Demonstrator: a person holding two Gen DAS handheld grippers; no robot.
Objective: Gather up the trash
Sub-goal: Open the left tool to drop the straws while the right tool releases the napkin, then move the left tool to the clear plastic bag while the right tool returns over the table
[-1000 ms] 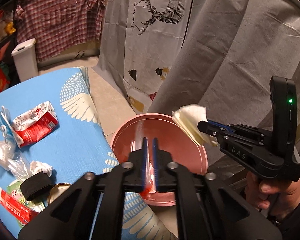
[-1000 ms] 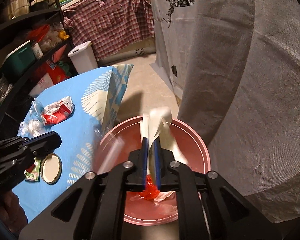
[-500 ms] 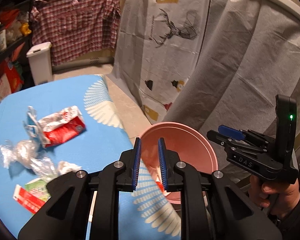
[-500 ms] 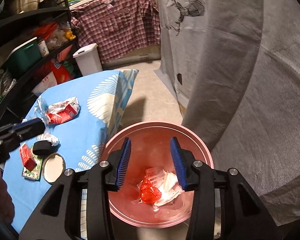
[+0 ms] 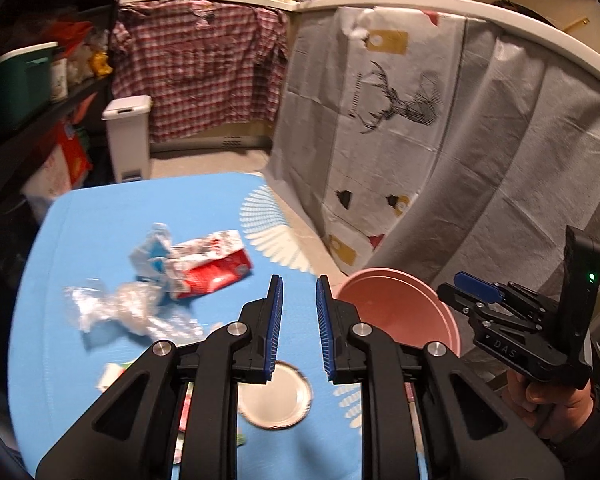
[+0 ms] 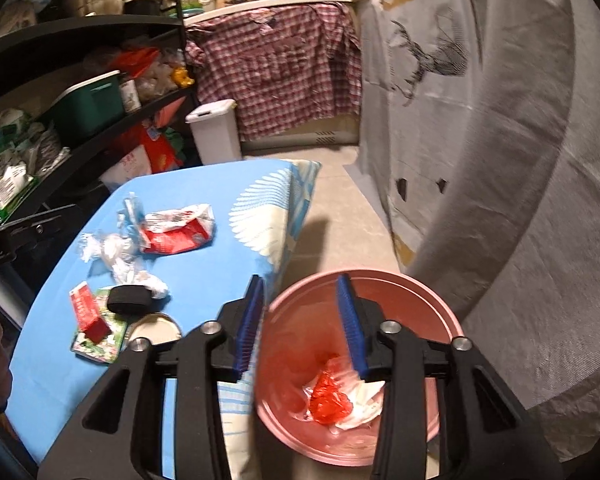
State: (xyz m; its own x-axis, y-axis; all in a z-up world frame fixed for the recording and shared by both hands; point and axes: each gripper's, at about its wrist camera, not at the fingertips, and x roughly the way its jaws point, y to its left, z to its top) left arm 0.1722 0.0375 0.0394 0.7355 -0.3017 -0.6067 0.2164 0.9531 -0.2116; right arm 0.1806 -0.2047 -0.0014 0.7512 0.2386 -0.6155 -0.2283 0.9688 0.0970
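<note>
A pink bin (image 6: 440,308) stands on the floor beside the blue table (image 6: 204,256). Inside lie a red wrapper (image 6: 328,400) and a white tissue (image 6: 360,404). My right gripper (image 6: 302,320) is open and empty above the bin's near rim. My left gripper (image 5: 298,320) is open and empty above the table. On the table lie a crushed red and white carton (image 5: 208,268), crumpled clear plastic (image 5: 116,308), a round metal lid (image 5: 276,396), a black band (image 6: 128,300) and a red and green packet (image 6: 92,324). The bin (image 5: 400,312) and right gripper (image 5: 472,288) show in the left wrist view.
A white pedal bin (image 6: 216,132) stands beyond the table. Black shelves (image 6: 60,92) full of goods line the left side. A grey cloth with a deer print (image 6: 440,60) hangs on the right, close to the pink bin. A plaid shirt (image 6: 276,60) hangs at the back.
My right gripper opened and dropped the white tissue into the pink bin. My left gripper also opened and swung left from over the bin to above the table.
</note>
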